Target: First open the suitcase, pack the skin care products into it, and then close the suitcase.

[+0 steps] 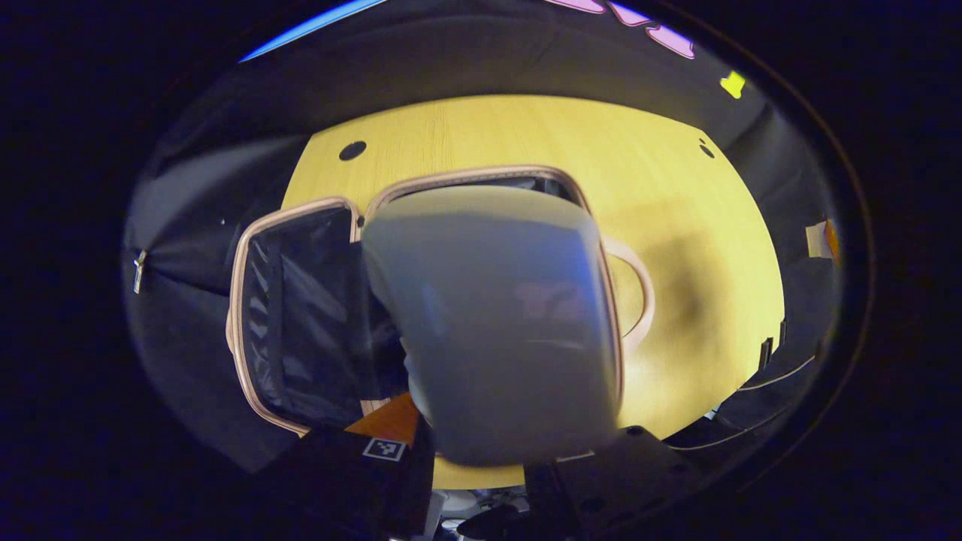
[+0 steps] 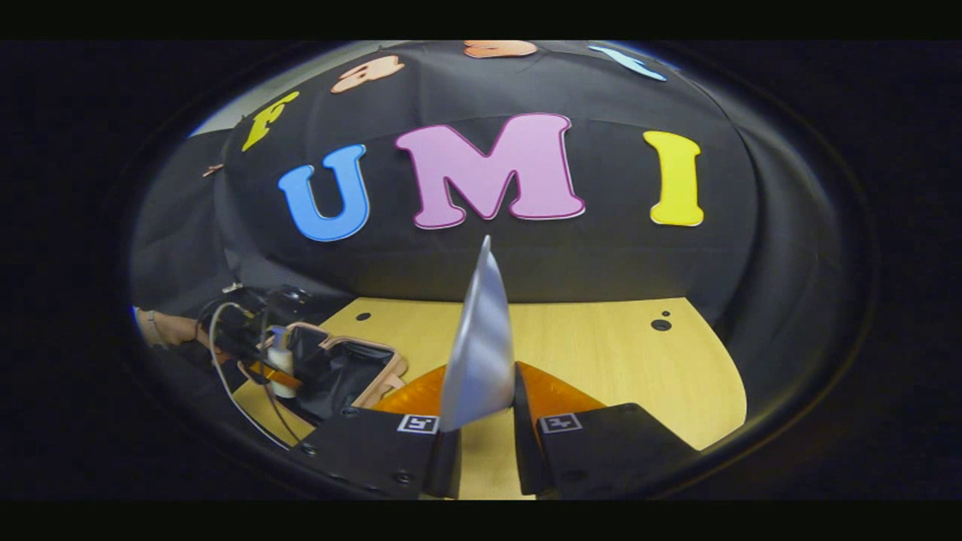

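1. Your left tongs (image 1: 481, 488) hold a pale bottle (image 1: 496, 323) over the open suitcase (image 1: 301, 330) on the desk (image 1: 691, 225), likely poised to drop it in.
2. Your right tongs (image 2: 478, 443) pinch a silvery tube (image 2: 481, 353) upright, well apart from the suitcase, apparently waiting its turn.

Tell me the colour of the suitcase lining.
Black lining, best seen in the left gripper view.
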`<state>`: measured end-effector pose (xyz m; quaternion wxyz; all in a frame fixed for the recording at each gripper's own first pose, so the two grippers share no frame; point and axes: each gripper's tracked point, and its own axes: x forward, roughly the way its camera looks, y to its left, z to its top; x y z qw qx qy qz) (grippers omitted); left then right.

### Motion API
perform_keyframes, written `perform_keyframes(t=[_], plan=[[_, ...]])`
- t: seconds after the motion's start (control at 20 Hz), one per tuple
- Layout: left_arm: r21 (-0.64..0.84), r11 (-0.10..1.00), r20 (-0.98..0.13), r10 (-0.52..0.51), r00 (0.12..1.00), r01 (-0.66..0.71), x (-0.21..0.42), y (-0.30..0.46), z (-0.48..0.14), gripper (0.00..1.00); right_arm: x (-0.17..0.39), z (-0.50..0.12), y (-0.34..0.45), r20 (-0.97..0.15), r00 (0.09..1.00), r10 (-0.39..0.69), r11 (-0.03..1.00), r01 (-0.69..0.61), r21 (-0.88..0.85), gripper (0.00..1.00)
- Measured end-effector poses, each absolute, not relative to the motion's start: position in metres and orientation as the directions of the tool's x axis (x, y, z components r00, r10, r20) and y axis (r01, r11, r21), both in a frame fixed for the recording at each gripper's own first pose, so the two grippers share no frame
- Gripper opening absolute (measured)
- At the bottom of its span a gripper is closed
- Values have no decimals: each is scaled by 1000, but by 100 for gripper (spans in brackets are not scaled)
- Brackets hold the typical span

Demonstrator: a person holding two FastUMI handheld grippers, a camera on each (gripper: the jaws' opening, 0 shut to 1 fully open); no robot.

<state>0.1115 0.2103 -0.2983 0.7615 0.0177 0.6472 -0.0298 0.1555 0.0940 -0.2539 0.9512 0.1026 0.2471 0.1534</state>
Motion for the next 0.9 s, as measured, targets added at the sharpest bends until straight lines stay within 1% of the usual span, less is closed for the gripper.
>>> perform_keyframes(t=[0.1,0.15,0.25,0.35,0.45,0.5,0.55,0.7,0.8,0.85,0.9], plan=[[-7,998,-997,-12,73,67,105,221,-322,58,142,-248,100,-440,827,349,931,-254,260,33],[14,998,-1000,13,6,61,99,228,-337,59,132,-246,102,-447,823,350,932,-262,249,33],[32,999,-998,34,-51,37,98,239,-359,59,117,-243,104,-454,823,342,938,-267,222,33],[40,999,-998,41,-52,14,106,246,-373,60,104,-240,104,-459,825,329,943,-262,206,33],[31,1000,-999,31,-42,-4,113,247,-381,57,93,-236,107,-464,828,317,948,-256,189,33],[24,1000,-999,23,-36,-17,114,245,-384,57,89,-233,107,-464,830,310,950,-254,180,33],[19,999,-999,18,-35,-30,113,244,-387,62,87,-231,108,-462,834,301,953,-249,171,33],[-5,999,-1000,-5,-17,-39,110,242,-389,60,83,-228,115,-458,843,282,959,-230,168,33],[-17,999,-999,-17,30,-26,114,240,-376,64,82,-228,128,-462,837,294,955,-235,183,33],[0,1000,-998,1,56,-19,114,243,-366,69,81,-229,135,-462,834,301,953,-242,183,33],[14,1000,-996,13,94,5,115,245,-353,80,82,-229,143,-465,829,311,950,-254,183,33]])
